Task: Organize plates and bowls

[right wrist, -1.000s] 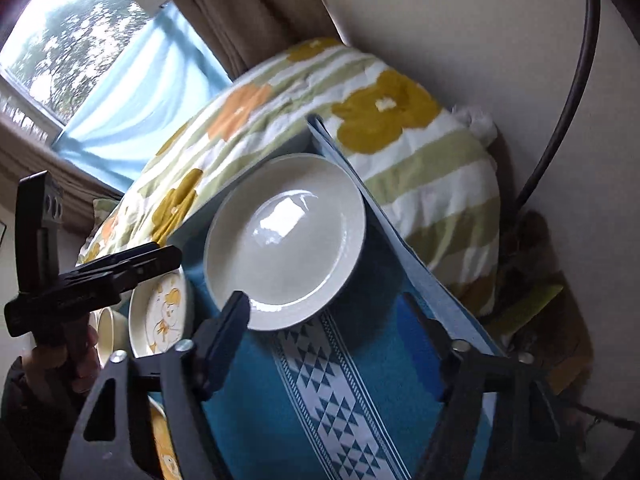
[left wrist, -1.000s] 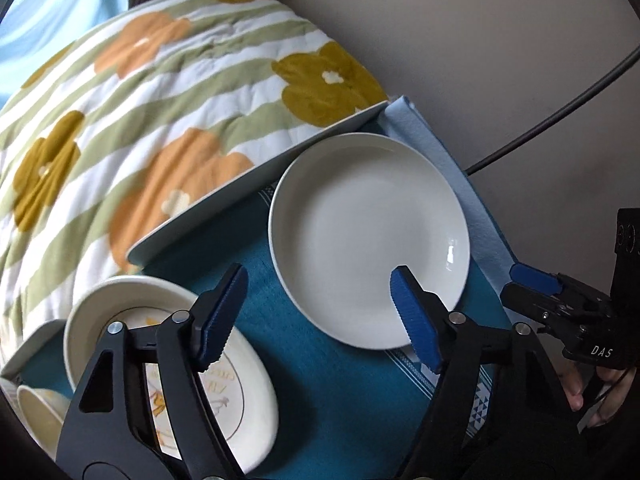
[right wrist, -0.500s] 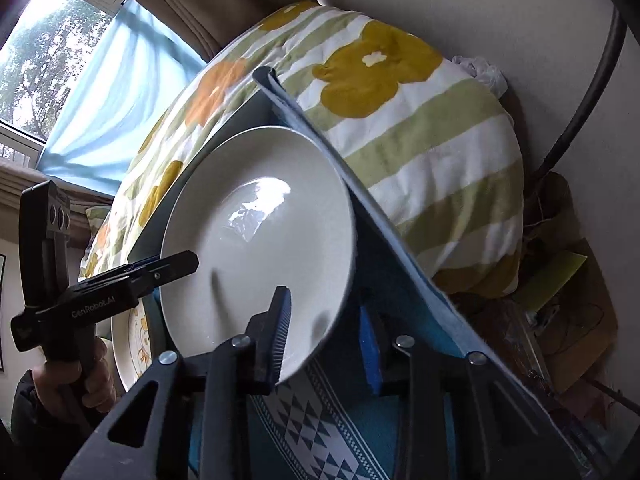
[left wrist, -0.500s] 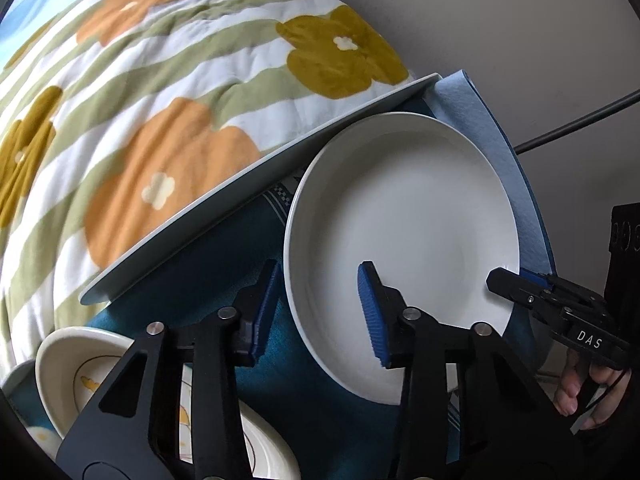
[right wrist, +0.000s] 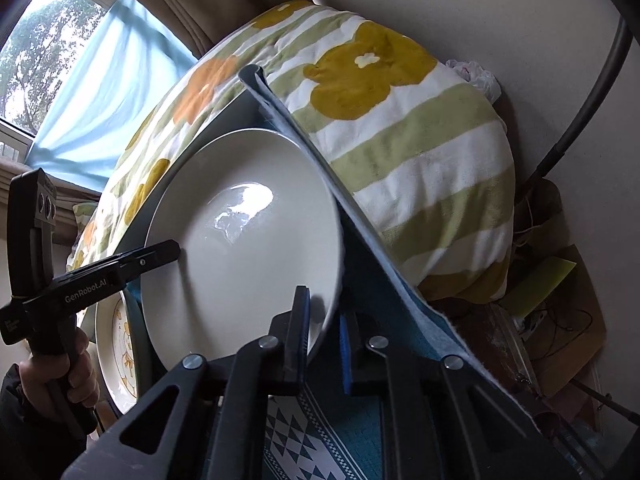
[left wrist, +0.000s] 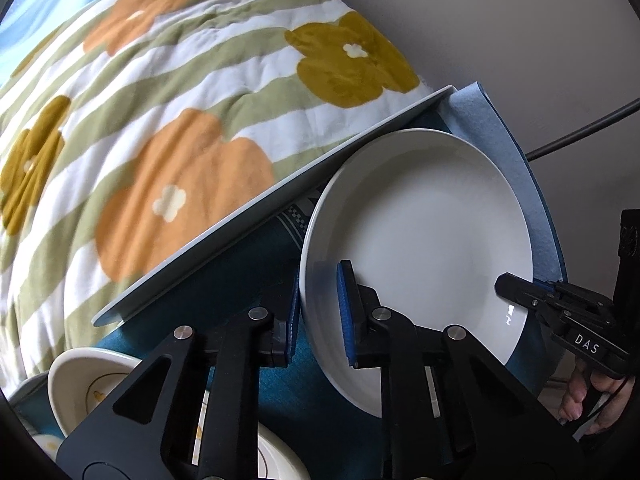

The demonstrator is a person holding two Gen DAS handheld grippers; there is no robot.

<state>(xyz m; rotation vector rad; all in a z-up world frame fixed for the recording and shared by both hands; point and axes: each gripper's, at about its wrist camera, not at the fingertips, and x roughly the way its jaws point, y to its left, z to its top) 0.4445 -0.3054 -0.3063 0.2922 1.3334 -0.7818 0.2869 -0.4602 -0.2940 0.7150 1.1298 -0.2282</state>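
- Left wrist view: the left gripper (left wrist: pixel 319 316) fills the bottom centre, its arms reaching up the frame. Its blue-padded jaws are nearly closed and pinch the lower left rim of the white plate (left wrist: pixel 432 232), one pad under the rim, the other on the inner face.
- The plate lies right of centre, tilted, over the teal cloth (left wrist: pixel 240 280). Its upper left edge sits close to the pale tray edge (left wrist: pixel 260 216), with the flowered quilt (left wrist: pixel 140 120) beyond.
- At the right edge the right gripper (left wrist: pixel 516 288) comes in sideways, its tip at the plate's right rim; a hand (left wrist: pixel 588 404) shows beneath it.
- A patterned dish (left wrist: pixel 80 384) sits at lower left, near the gripper's arm.
- Right wrist view: the right gripper (right wrist: pixel 324 340) rises from bottom centre, jaws almost shut, gripping the plate's (right wrist: pixel 248 248) lower right rim.
- From the left, the left gripper (right wrist: pixel 168 250) touches the plate's opposite rim, held by a hand (right wrist: pixel 52 376) at lower left.
- The cloth's folded edge (right wrist: pixel 360 220) runs diagonally just right of the plate, against the quilt (right wrist: pixel 400 120).
- The patterned dish (right wrist: pixel 116 344) shows behind the plate's lower left.
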